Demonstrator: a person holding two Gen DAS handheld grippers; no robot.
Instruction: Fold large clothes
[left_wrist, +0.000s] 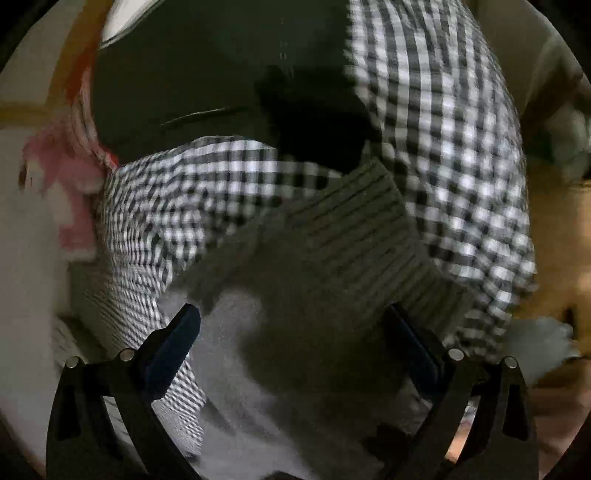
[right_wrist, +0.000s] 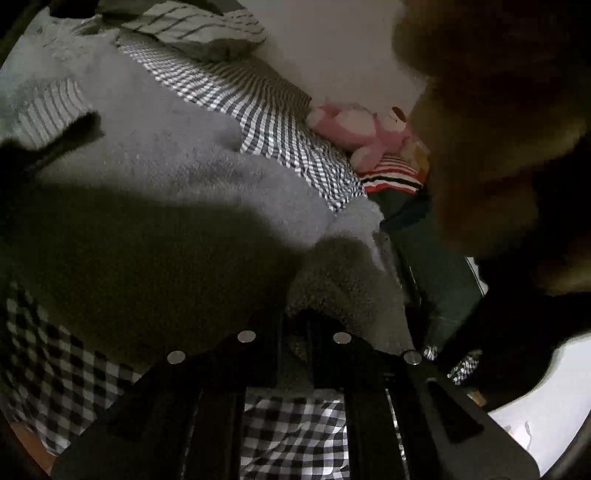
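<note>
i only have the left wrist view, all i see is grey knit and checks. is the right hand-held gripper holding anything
Observer: Yes. The right hand-held gripper is shut on a bunch of the grey sweater.
Operator: what's past that bunch
Observer: The sweater body spreads over the checked bed sheet, up toward a striped pillow.
Operator: that pink blur on my left, what is it
Observer: A pink plush toy, lying at the sheet's edge by the white wall.
Operator: anything under it
Observer: A red, white and black striped cloth right next to it; whether it runs under the toy isn't clear.
</note>
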